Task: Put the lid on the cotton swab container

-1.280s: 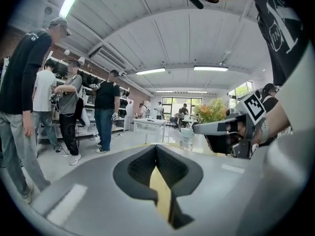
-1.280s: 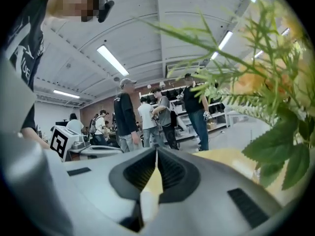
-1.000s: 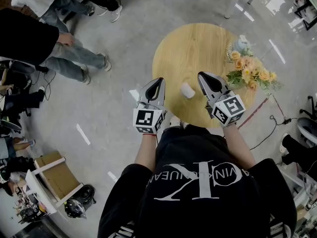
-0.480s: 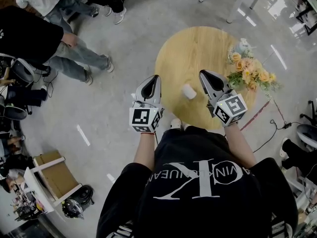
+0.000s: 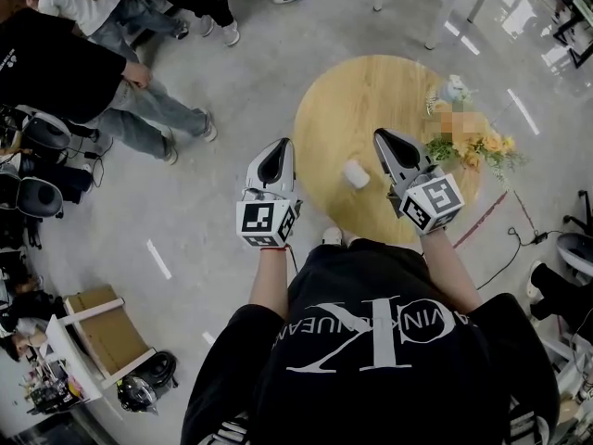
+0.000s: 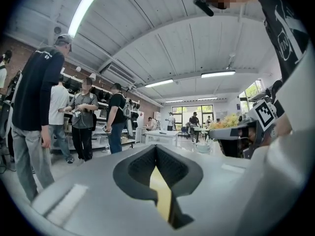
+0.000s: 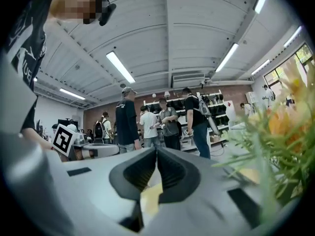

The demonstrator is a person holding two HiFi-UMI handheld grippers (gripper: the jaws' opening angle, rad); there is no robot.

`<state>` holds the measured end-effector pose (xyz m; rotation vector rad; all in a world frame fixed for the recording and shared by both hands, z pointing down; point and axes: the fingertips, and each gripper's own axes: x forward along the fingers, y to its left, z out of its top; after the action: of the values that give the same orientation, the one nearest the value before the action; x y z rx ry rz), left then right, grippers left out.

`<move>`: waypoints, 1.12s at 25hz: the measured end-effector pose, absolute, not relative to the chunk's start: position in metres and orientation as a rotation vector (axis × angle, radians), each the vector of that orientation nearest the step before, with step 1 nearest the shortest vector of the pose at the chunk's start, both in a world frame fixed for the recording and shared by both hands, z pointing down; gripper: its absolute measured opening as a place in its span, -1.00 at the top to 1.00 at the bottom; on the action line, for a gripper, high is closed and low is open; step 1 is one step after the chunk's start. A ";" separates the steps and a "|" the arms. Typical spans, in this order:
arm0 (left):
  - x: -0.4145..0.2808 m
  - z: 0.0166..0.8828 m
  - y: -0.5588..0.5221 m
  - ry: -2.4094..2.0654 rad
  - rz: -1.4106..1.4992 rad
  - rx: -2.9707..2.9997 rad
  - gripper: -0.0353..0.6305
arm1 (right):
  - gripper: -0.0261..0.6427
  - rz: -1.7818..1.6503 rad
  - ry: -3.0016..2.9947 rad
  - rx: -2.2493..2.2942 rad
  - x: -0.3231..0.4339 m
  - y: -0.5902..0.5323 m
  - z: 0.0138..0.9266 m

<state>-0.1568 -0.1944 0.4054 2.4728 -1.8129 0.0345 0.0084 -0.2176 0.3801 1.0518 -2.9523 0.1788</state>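
In the head view a small white cotton swab container (image 5: 355, 173) stands on the round wooden table (image 5: 343, 109), between my two grippers. My left gripper (image 5: 280, 143) hovers at the table's left edge, shut and empty. My right gripper (image 5: 379, 134) is over the table to the right of the container, also shut with nothing in it. In the left gripper view the jaws (image 6: 156, 147) meet at the tips; the right gripper view shows its jaws (image 7: 156, 150) closed the same way. Both point level, above the container. No separate lid is visible.
A bouquet of orange and yellow flowers (image 5: 473, 137) lies at the table's right edge, close to my right gripper, with a small pale vase (image 5: 452, 85) behind it. Several people (image 5: 83, 63) stand on the grey floor at left. A wooden crate (image 5: 104, 327) sits at lower left.
Both grippers have risen a little and stayed shut; the left one drifted slightly away from the table's edge. The container has not moved.
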 end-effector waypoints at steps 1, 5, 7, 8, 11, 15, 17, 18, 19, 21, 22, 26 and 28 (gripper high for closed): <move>-0.158 0.404 -0.195 -1.818 0.033 2.473 0.86 | 0.86 0.175 -2.955 1.053 0.008 -0.218 0.379; -0.164 0.398 -0.195 -1.838 0.025 2.466 0.86 | 0.86 0.163 -2.967 1.051 0.004 -0.219 0.373; -0.165 0.397 -0.194 -1.846 0.018 2.464 0.86 | 0.86 0.157 -2.970 1.053 0.004 -0.219 0.372; -0.166 0.396 -0.194 -1.849 0.015 2.464 0.86 | 0.86 0.151 -2.971 1.054 0.005 -0.219 0.371; -0.168 0.395 -0.194 -1.858 0.006 2.461 0.86 | 0.86 0.130 -2.970 1.054 0.004 -0.220 0.368; -0.174 0.391 -0.196 -1.874 -0.008 2.457 0.86 | 0.86 0.118 -2.975 1.059 0.002 -0.223 0.365; -0.175 0.388 -0.196 -1.880 -0.016 2.456 0.86 | 0.86 0.118 -2.977 1.065 0.003 -0.223 0.364; -0.175 0.387 -0.195 -1.884 -0.019 2.456 0.86 | 0.86 0.115 -2.977 1.066 0.003 -0.222 0.363; -0.175 0.387 -0.194 -1.887 -0.022 2.456 0.86 | 0.86 0.112 -2.978 1.066 0.004 -0.221 0.363; -0.175 0.387 -0.192 -1.891 -0.029 2.454 0.86 | 0.86 0.114 -2.978 1.073 0.006 -0.220 0.364; -0.175 0.387 -0.191 -1.892 -0.032 2.453 0.86 | 0.86 0.116 -2.978 1.077 0.006 -0.220 0.365; -0.176 0.384 -0.190 -1.901 -0.035 2.452 0.86 | 0.86 0.116 -2.981 1.080 0.006 -0.221 0.363; -0.177 0.383 -0.189 -1.910 -0.037 2.449 0.86 | 0.86 0.113 -2.985 1.082 0.006 -0.221 0.362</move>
<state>-0.1771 -0.1894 0.3834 2.4491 -1.9095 -0.0366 0.0063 -0.2209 0.3621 1.0821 -2.9854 0.1133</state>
